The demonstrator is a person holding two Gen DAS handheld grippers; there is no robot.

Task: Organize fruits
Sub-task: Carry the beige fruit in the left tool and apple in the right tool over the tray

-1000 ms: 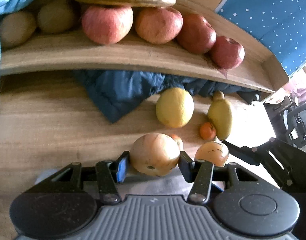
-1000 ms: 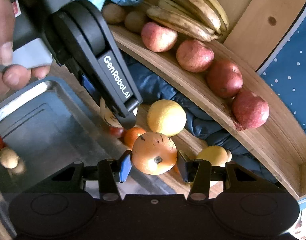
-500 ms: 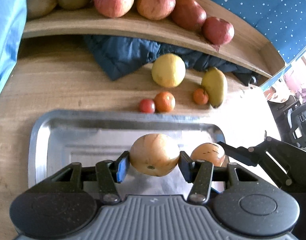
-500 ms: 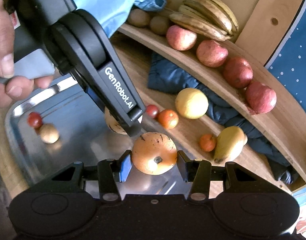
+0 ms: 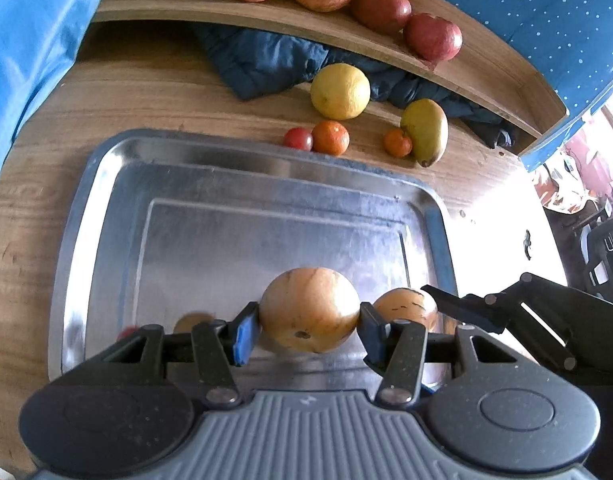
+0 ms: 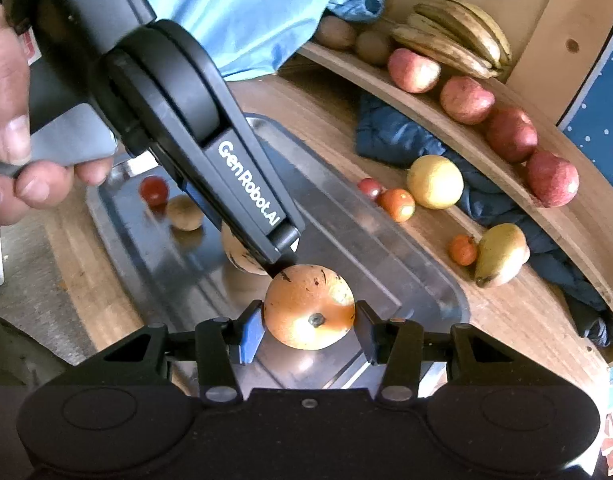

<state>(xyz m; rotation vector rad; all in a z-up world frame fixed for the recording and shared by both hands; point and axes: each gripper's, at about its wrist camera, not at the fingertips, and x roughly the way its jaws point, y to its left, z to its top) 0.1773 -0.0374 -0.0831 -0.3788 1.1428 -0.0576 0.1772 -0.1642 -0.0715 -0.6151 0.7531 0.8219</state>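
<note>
Gripping one orange fruit (image 5: 309, 310) each, left gripper (image 5: 309, 332), right gripper (image 6: 308, 330), above tray (image 5: 106, 184)

Daylight is blown out at the tabletop's (image 5: 118, 92) right edge; glare is thrown across the tray (image 5: 266, 184); edges are bent.

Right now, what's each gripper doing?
Left gripper: closed on a tan round fruit.
Right gripper: closed on an orange speckled fruit.
</note>
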